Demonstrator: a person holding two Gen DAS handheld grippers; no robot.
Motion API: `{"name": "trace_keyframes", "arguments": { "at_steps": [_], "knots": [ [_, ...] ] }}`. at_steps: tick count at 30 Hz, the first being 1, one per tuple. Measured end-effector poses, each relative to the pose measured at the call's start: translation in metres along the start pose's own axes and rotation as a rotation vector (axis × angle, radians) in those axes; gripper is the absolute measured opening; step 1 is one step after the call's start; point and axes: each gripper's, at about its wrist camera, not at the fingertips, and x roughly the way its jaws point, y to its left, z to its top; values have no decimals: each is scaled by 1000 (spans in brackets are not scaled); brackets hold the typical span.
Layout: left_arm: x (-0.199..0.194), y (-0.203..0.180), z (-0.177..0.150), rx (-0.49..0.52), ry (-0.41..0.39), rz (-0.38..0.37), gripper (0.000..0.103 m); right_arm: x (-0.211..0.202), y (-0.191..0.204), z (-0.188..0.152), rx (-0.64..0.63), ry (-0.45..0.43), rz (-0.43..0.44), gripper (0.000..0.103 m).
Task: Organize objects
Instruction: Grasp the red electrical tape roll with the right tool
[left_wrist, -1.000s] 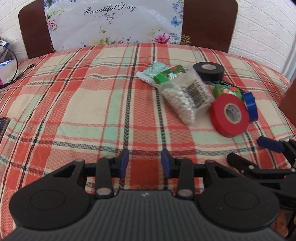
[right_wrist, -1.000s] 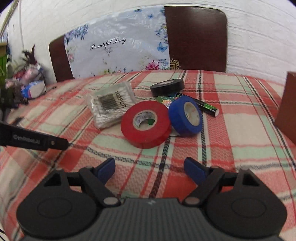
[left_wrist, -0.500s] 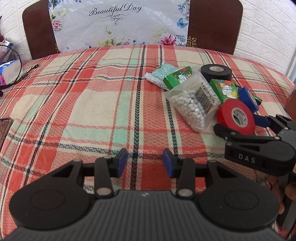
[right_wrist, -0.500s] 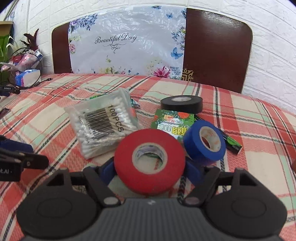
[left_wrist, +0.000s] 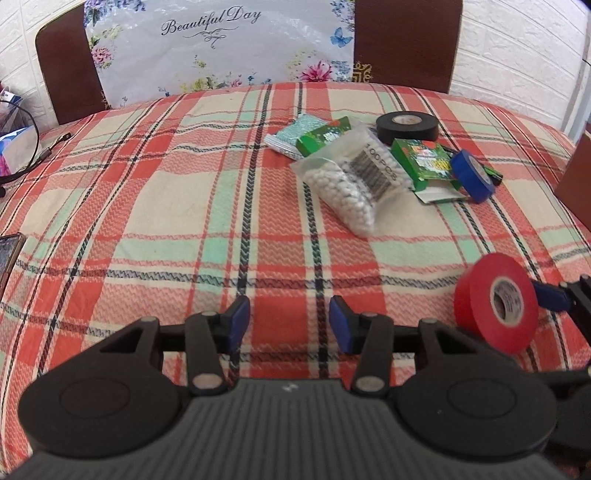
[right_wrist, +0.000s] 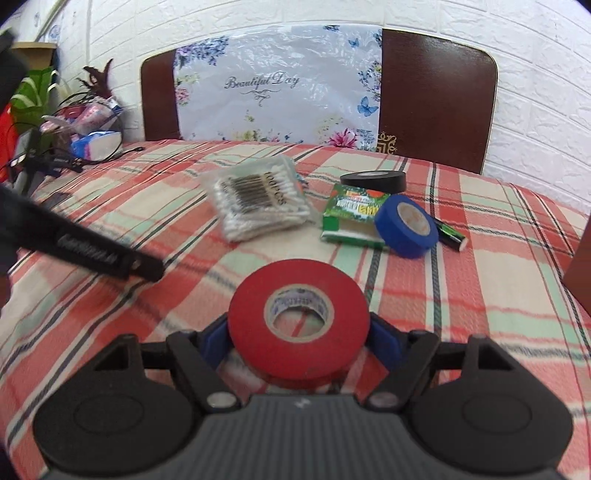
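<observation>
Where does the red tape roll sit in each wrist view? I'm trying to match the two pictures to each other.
Left wrist view: the red tape roll is at the lower right, standing on edge, with a blue pad of the right gripper beside it.
Right wrist view: the red tape roll is at bottom centre, clamped between the right gripper pads.
Shared landmark: the blue tape roll beside the green box.
</observation>
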Motion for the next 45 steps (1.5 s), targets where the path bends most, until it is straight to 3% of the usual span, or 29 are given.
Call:
{"name": "trace_keyframes", "arguments": {
  "at_steps": [16,23,25,30,32,38,45],
  "knots": [
    [-12,-26,-10,91,-14,92,54,-12,4,-12,-24,-37,7,81],
    [-16,-32,-12,97,-13,91,56,-14,3,-14,-19,-34,10,83],
    [-17,-32,-11,76,4,54,56,-15,2,-15,-13,-32,10,84],
    [-24,-36,-10,-19,60,-141,56,-13,1,-15,-2,-25,21,86],
    [-26,-42,-10,-27,70,-182,56,-12,-1,-15,4,-20,24,87],
    [-26,-45,-10,-29,89,-243,55,-10,-2,-14,19,-9,32,88],
    [-24,-50,-9,-4,92,-251,55,-9,-4,-14,25,-4,38,89]
  ]
}}
